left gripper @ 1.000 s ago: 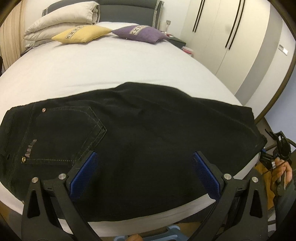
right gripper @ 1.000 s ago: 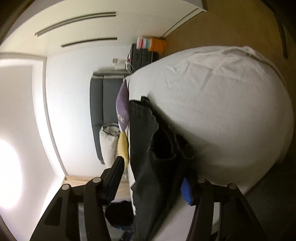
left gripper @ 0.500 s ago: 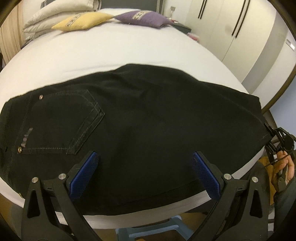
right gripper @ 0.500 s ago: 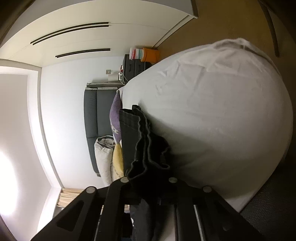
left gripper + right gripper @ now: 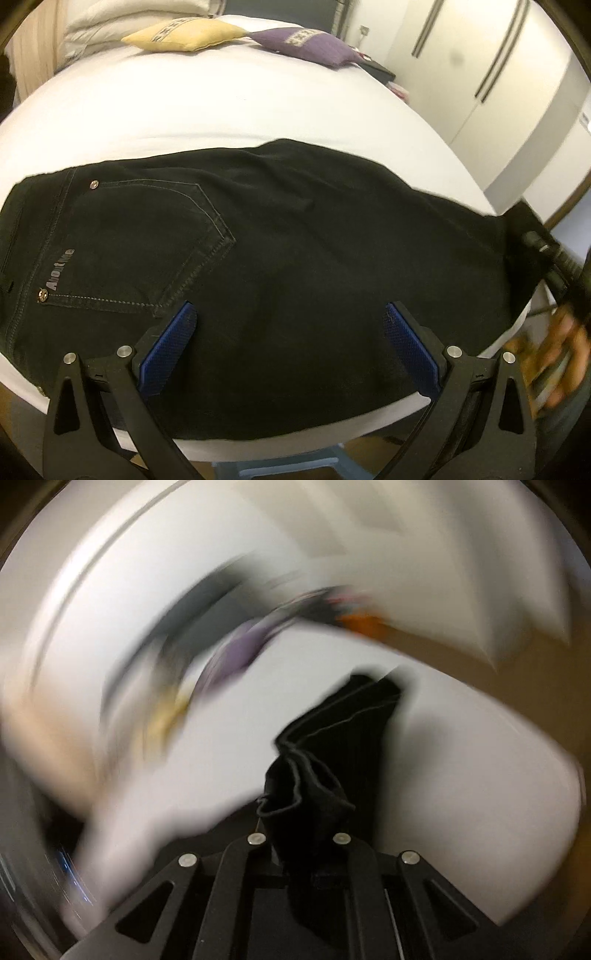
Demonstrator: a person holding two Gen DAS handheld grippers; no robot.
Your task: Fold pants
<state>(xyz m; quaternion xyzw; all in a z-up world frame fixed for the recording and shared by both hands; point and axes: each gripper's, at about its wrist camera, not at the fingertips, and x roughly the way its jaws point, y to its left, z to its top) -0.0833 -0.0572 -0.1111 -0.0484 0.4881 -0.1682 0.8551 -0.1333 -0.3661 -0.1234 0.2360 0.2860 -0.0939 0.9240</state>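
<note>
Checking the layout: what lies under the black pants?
The black pants lie on the white bed; its sheet shows around them. The part beneath is covered.

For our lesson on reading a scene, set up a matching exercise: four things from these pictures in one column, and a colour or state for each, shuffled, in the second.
1. pants
2. left gripper
3. right gripper
4. far cushion

A. purple
B. jaws wide open
C. black, spread on the bed
D. jaws shut on cloth

Pairs: 1-C, 2-B, 3-D, 4-A
</note>
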